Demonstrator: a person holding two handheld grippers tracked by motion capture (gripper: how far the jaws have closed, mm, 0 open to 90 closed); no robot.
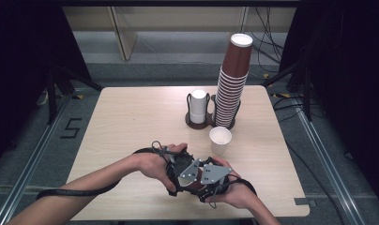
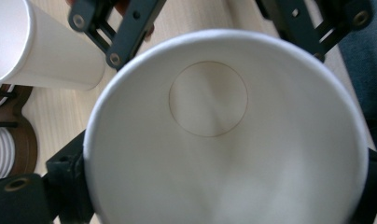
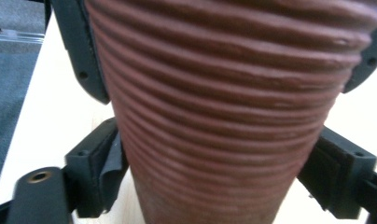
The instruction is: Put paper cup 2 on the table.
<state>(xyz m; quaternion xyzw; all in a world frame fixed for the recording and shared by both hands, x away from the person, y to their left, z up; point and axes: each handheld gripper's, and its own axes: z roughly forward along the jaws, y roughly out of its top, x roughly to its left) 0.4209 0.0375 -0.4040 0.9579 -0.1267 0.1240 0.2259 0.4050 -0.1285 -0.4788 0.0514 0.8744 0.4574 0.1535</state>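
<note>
Two hand-held grippers met low over the near edge of the tabletop [image 1: 131,117], sharing one ribbed brown paper cup [image 1: 193,180] with a white inside. On the left, the left gripper [image 1: 178,171] had its fingers [image 2: 67,179] clamped on the cup near the open rim. On the right, the right gripper [image 1: 211,180] had its fingers [image 3: 100,175] pressed against the ribbed wall. Farther back stood a single white cup [image 1: 220,139], then a holder [image 1: 198,123] and a tall cup stack [image 1: 232,84].

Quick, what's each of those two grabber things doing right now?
Left gripper: shut on the brown ribbed cup, near its white rim.
Right gripper: shut on the same cup's ribbed side.
</note>
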